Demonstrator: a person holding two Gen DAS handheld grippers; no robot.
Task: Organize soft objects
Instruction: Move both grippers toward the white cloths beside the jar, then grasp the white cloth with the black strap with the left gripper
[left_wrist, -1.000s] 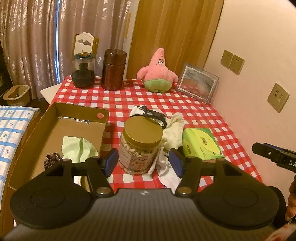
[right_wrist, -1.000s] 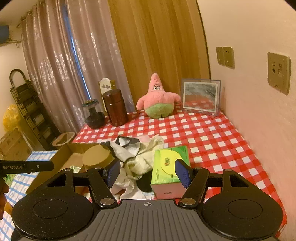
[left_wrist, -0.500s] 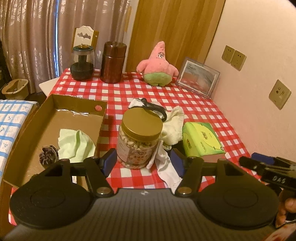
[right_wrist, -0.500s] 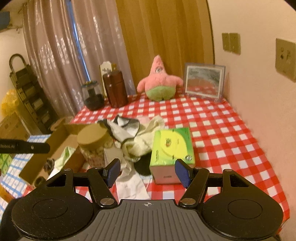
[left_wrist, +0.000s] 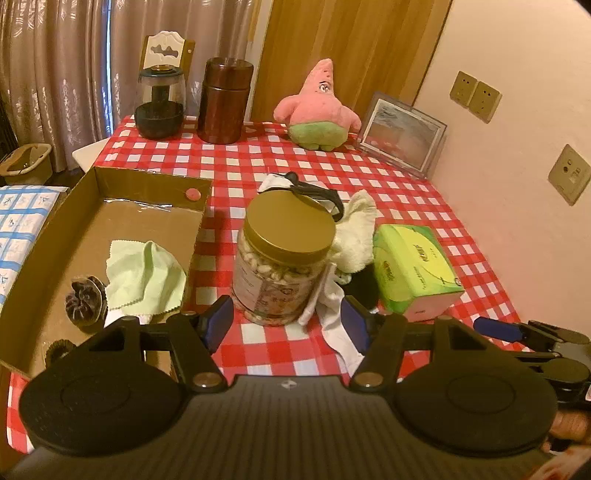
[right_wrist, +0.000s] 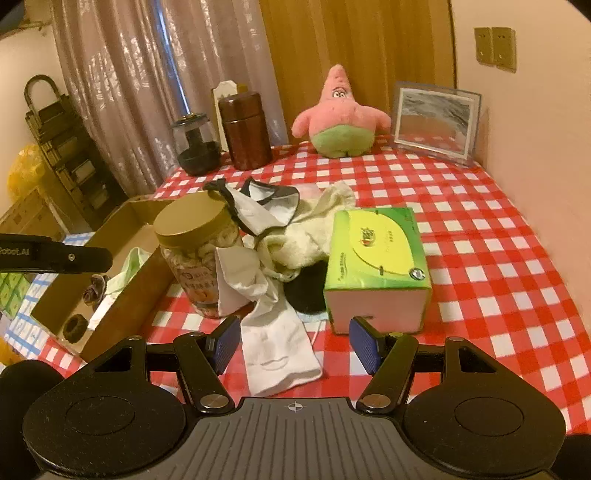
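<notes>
Both hand-held grippers, left (left_wrist: 286, 325) and right (right_wrist: 295, 341), part-open and empty; white sock (right_wrist: 277, 347) near the tabletop's front edge trails under the heap against the nut jar (right_wrist: 197, 258), so lifting it risks toppling the jar.

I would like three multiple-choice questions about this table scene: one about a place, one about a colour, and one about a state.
1. Where does the light green cloth lie?
A. inside the cardboard box
B. on the tissue box
C. under the picture frame

2. What colour is the lid of the nut jar?
A. red
B. gold
C. white

3. How is the right gripper?
A. shut on the jar
B. shut on a sock
C. open, holding nothing

Answers: 1 A, the cloth rests on the box floor beside a dark scrunchie. 2 B, the round lid is gold. 3 C, its blue pads stand apart over the white sock, pressing nothing.
</notes>
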